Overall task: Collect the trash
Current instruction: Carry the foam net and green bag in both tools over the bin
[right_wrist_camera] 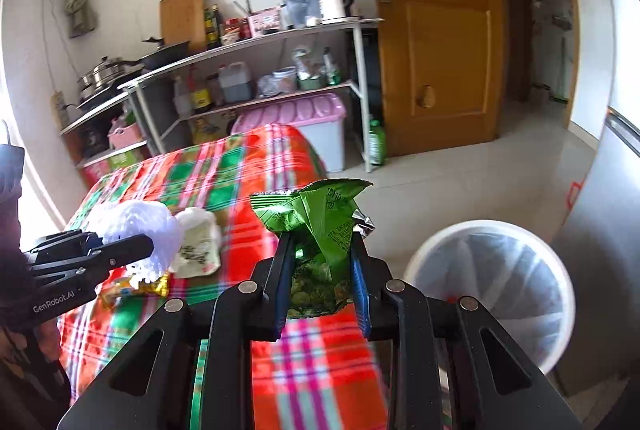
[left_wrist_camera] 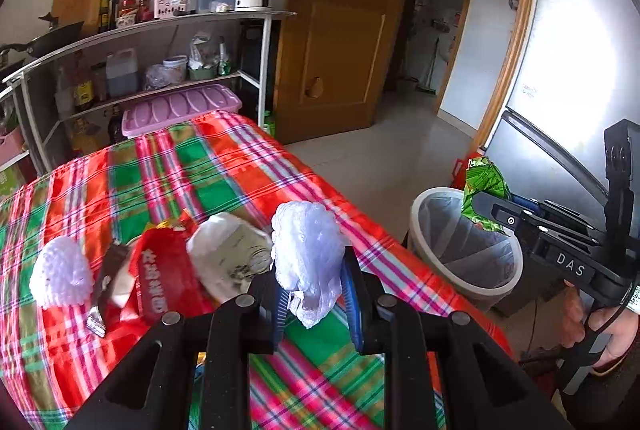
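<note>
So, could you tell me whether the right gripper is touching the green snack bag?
Touching: in the right wrist view, the right gripper pinches the green snack bag between both fingers.

Two white foam net fruit sleeves show: one point(left_wrist_camera: 308, 254) between black gripper fingers, one point(left_wrist_camera: 60, 276) lying on the plaid tablecloth. One crumpled green foil snack bag point(right_wrist_camera: 320, 226). One red printed wrapper point(left_wrist_camera: 168, 274). One dark brown wrapper point(left_wrist_camera: 110, 270). One white crumpled paper packet point(left_wrist_camera: 230, 254). One round white plastic bin point(right_wrist_camera: 496, 294) with a clear liner. Two black two-finger grippers point(left_wrist_camera: 316, 302) point(right_wrist_camera: 322, 294).
</note>
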### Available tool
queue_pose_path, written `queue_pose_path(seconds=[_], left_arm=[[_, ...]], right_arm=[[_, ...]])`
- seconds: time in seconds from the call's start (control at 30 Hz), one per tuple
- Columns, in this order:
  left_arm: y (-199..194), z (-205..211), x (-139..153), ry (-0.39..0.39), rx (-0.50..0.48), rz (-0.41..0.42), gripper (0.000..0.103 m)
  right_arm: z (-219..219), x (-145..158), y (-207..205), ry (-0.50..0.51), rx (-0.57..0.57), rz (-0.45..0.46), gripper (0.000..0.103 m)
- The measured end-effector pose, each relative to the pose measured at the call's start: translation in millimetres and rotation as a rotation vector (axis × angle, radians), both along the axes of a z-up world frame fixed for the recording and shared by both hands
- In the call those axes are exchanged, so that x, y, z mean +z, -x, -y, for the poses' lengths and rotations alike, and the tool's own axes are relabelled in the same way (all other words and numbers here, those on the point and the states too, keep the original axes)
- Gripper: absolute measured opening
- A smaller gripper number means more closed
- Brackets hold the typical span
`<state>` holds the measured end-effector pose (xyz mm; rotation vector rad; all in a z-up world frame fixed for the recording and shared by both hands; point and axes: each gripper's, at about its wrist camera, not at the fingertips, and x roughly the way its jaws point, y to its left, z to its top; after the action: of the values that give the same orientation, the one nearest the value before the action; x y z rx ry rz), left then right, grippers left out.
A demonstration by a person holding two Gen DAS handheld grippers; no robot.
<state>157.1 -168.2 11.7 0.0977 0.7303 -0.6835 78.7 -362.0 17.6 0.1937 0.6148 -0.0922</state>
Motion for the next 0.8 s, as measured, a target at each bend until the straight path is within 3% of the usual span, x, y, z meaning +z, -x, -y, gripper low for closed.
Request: queue_pose_path(seconds=[0.37, 0.8], left_arm=[[7.4, 103.9, -6.9, 0.011, -0.185, -0.02, 0.025], [9.5, 197.9, -39.5, -0.061, -0.286, -0.063, 0.026]], right_arm=[[77.6, -6.2, 43.3, 0.005, -0.184, -0.026, 0.027], [145.7, -43.9, 64.5, -0.016, -0.303, -0.108, 0.027]])
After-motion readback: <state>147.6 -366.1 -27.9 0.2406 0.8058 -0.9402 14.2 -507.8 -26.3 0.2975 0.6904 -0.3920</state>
